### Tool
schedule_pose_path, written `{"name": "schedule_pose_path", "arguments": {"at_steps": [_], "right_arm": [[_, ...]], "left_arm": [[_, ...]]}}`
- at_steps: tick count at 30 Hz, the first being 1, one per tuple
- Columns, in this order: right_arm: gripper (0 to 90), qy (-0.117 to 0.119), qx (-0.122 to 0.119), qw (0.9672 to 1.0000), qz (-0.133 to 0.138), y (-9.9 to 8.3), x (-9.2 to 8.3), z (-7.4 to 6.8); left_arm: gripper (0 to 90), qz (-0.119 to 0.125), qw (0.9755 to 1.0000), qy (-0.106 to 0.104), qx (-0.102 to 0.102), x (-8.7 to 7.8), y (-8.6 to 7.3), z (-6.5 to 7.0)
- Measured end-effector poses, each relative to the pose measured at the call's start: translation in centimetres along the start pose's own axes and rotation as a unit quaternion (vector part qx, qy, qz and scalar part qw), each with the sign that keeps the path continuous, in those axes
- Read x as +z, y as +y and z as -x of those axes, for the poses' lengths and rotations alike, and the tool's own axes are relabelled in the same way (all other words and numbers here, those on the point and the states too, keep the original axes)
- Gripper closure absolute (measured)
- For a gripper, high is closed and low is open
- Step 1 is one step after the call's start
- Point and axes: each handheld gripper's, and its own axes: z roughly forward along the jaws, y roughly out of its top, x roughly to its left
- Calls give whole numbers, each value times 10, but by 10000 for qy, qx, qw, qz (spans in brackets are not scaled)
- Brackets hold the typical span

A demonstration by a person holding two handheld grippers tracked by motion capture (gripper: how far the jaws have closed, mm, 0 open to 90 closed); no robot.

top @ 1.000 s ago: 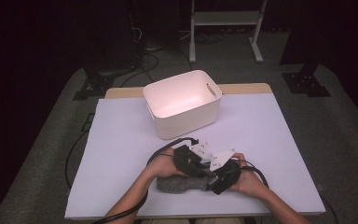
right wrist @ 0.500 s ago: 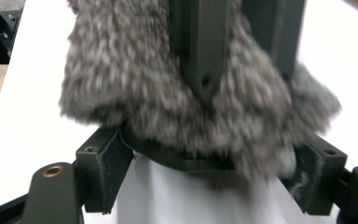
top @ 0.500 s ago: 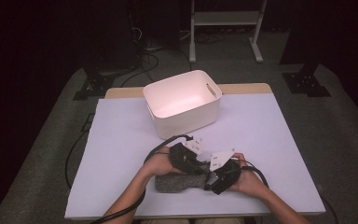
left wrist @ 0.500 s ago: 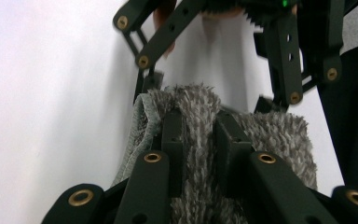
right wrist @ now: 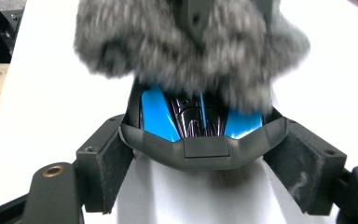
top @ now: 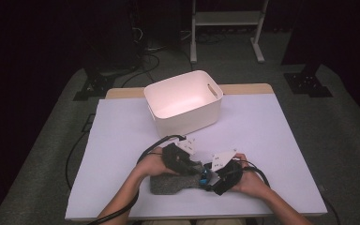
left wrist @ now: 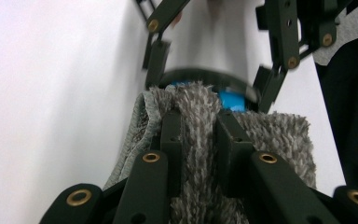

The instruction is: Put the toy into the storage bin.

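Grey fuzzy cloth | laid on counter near front edge | pinched by left gripper fingers, shifted slightly sideways | blue-black object clasped wide by right gripper | wiping judged underway

Bright table, dark surroundings; blurred close-up gripper views.

white bin blocks ahead, bare table either side
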Motion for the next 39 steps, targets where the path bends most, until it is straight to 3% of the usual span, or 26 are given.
{"name": "schedule_pose_path", "arguments": {"at_steps": [7,12,16,23,28,31,38,39], "right_arm": [[233,28,7,10000,-22,-1,-1,1],[233,66,56,10000,-20,-1,-1,2],[233,63,64,10000,-12,-1,-1,2],[233,103,104,9999,-2,-2,0,3],[232,122,172,9998,29,-2,0,3],[228,202,339,9992,28,-5,1,5],[172,214,456,9987,-44,-3,0,3],[171,235,572,9981,-37,-3,-5,3]], "left_arm": [[753,-54,9994,175,-286,-22,-29,-1],[743,-15,9988,167,-469,-30,-54,1],[744,40,9984,178,-528,-35,-64,4],[743,-31,9984,246,-517,-39,-56,-4],[738,-60,9987,117,-483,-26,-41,-10],[740,-16,9986,134,-509,-25,-42,-9],[745,34,9984,131,-543,-25,-46,-6],[746,46,9984,127,-543,-25,-47,-6]]}}
